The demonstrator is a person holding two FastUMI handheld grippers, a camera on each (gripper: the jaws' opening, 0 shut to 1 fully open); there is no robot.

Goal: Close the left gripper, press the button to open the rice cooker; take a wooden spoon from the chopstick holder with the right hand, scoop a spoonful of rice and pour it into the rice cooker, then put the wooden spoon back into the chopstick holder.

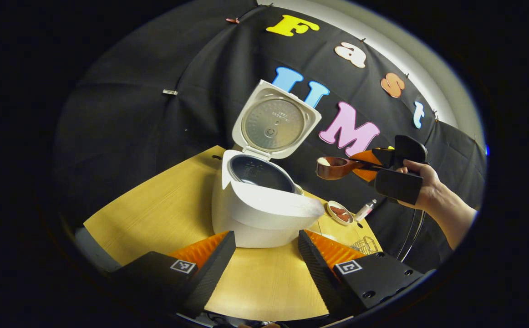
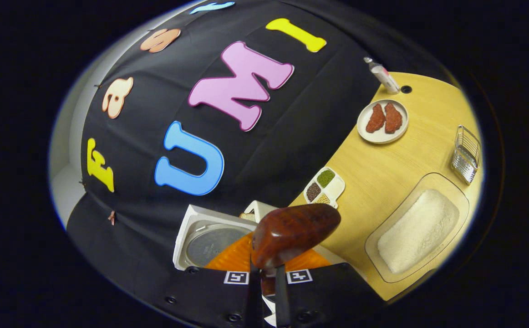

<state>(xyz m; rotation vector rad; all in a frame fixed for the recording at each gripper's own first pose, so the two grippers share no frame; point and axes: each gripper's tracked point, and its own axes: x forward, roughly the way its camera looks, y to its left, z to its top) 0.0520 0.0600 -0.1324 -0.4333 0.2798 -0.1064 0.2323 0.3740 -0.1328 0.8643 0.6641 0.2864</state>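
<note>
Rice cooker (image 1: 260, 205) sits on the surface (image 1: 164, 214) with its lid (image 1: 274, 120) already up, so we count the button press as done. Left hand-held gripper (image 1: 264, 253) hovers just in front of the cooker base, fingers spread, pinching nothing.

Right hand-held gripper (image 1: 385, 166) pinches the handle of the wooden spoon (image 1: 335, 167); we see its bowl raised beside the open pot, a bit of white rice in it. So spoon pickup and scoop look done. In the right gripper view the spoon (image 2: 294, 232) points toward the cooker lid (image 2: 212, 243), rice tray (image 2: 417, 230) and wire chopstick holder (image 2: 466, 154) well off to the side.

Left, in our judgement: carry over the inner pot (image 1: 260, 173), tip the rice in, return the spoon to the holder.
</note>
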